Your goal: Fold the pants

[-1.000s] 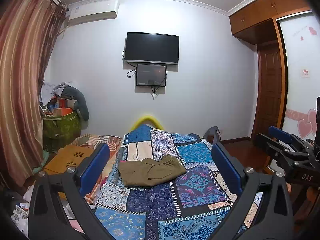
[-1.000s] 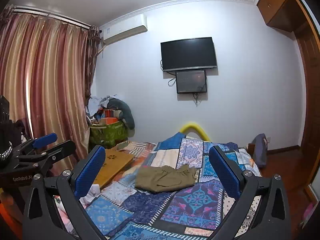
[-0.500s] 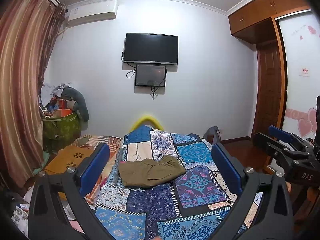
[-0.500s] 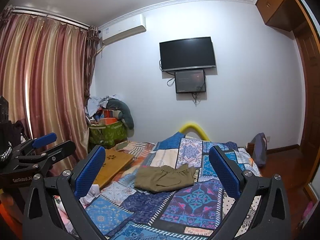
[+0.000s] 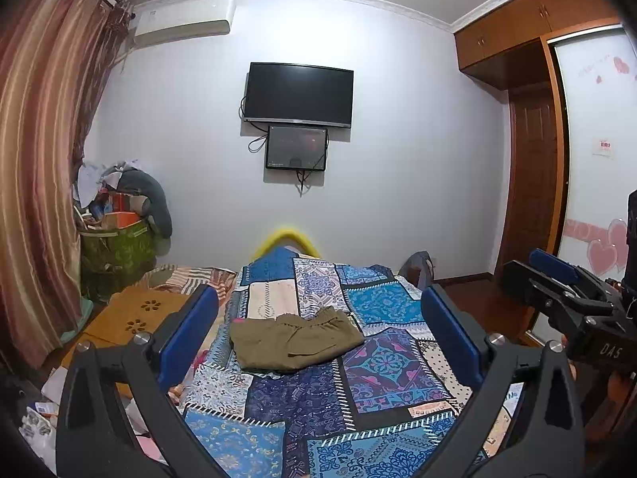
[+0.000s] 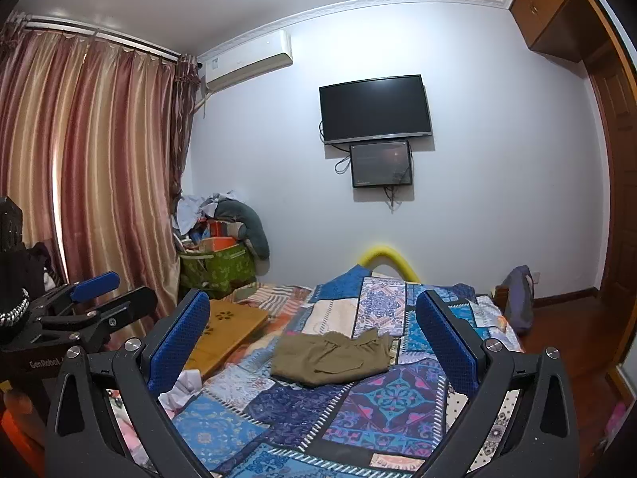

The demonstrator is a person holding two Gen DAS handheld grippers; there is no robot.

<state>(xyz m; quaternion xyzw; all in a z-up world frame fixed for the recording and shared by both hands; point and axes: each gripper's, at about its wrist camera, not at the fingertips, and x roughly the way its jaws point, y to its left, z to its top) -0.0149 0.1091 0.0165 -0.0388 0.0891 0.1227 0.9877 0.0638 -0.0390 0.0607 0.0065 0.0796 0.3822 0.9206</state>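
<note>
Nothing much moved vs. earlier frames: both views drifted only slightly, pants same spot. Left gripper (image 5: pixel 318 330) and right gripper (image 6: pixel 312 330) both spread wide, holding nothing, raised well clear of the bed (image 5: pixel 390 362). Olive pants (image 5: pixel 294 342) lie mid-quilt, already bunched/partly folded, long axis running left-right across both views, waistband toward far-right. They sit straight ahead & below both grippers; neither looks clearly nearer. Next reach prob. forward and down.

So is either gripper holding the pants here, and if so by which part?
Nothing is held. The left gripper and right gripper are both open and raised away from the olive pants, which lie folded on the patchwork bedspread.
</note>
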